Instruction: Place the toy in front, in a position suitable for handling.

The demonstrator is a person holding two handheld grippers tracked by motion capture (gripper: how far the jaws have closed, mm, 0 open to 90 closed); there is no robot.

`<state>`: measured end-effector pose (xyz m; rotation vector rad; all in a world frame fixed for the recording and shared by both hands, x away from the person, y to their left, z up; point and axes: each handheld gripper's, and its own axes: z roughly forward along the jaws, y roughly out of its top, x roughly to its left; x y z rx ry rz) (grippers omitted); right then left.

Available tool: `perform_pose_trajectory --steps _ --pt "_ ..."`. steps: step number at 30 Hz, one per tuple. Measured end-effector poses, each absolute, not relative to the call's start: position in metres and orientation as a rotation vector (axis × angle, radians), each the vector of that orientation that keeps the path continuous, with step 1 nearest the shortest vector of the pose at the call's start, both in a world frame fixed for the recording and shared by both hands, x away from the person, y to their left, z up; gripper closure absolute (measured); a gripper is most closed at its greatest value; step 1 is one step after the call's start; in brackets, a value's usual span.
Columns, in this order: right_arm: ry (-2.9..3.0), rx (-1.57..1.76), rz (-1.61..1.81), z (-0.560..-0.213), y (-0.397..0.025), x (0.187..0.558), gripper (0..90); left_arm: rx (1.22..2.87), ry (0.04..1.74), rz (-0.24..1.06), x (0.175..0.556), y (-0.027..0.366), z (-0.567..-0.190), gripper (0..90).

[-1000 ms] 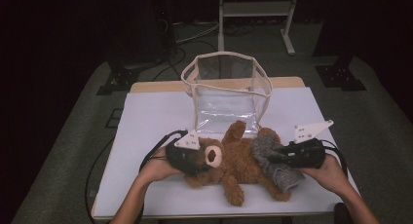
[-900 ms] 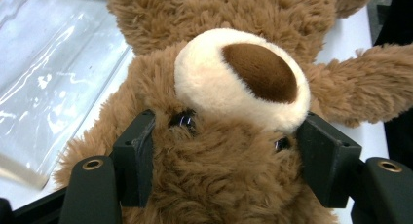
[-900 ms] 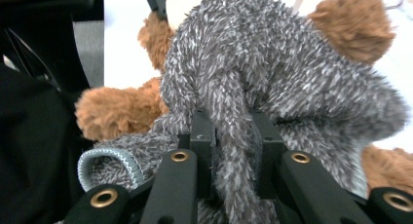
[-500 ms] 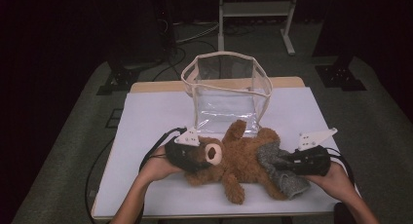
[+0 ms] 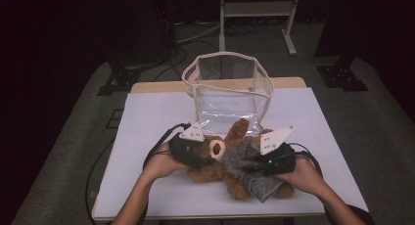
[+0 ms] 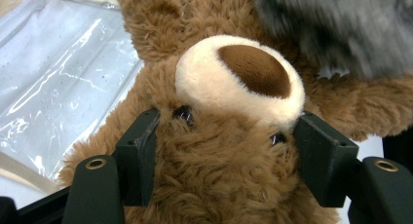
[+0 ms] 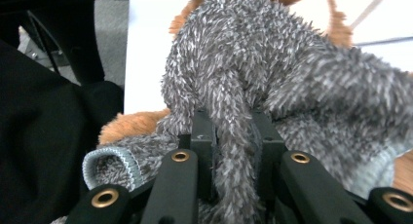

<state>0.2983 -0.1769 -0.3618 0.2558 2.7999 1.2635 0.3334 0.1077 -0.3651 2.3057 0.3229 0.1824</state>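
Observation:
A brown teddy bear (image 5: 204,173) lies on its back on the white table (image 5: 161,112), with a fuzzy grey sweater (image 5: 260,187) over its body. My left gripper (image 5: 208,156) is shut on the bear's head. In the left gripper view its jaws press into the fur on both sides, just below the cream snout (image 6: 238,83). My right gripper (image 5: 254,162) is shut on a fold of the sweater (image 7: 292,73); the fold stands squeezed between the two jaws of that gripper (image 7: 234,131). Brown fur (image 7: 131,124) shows under the sweater's hem.
A clear plastic bag with a cream rim (image 5: 230,93) stands open just behind the bear, touching its ear. The table's front edge lies close under both hands. A metal stand (image 5: 254,10) and cables sit on the floor beyond the table.
My right gripper has shifted left along the bear's body, carrying the pinched sweater fold with it. The left gripper keeps its hold on the head in place.

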Motion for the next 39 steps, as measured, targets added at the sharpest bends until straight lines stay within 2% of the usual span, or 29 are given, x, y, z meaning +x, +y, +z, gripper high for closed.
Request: perform_pose_trajectory --steps 6,12,18,22,28,35,39 --pt "2.859 0.240 1.189 -0.373 -0.177 0.288 75.8 2.290 0.334 0.169 0.333 0.112 -0.368 32.9" --pt "2.847 0.252 1.171 -0.364 -0.189 0.276 75.8 2.284 0.330 0.180 0.333 0.109 -0.365 33.1" --pt "2.837 0.146 1.181 -0.356 -0.157 0.280 75.8 2.274 0.324 0.190 0.332 0.107 -0.363 33.2" --pt "2.873 0.080 1.075 -0.371 -0.135 0.282 75.8 2.285 0.321 0.187 0.332 0.109 -0.365 33.2" --pt "2.859 0.138 1.084 -0.375 -0.155 0.277 75.8 2.290 0.324 0.164 0.333 0.115 -0.371 33.2" --pt "2.733 0.258 1.176 -0.352 -0.195 0.282 75.7 2.301 0.291 0.170 0.332 0.115 -0.375 33.2" --pt "2.701 0.256 1.180 -0.343 -0.188 0.301 75.7 2.308 0.267 0.178 0.332 0.115 -0.376 33.2"
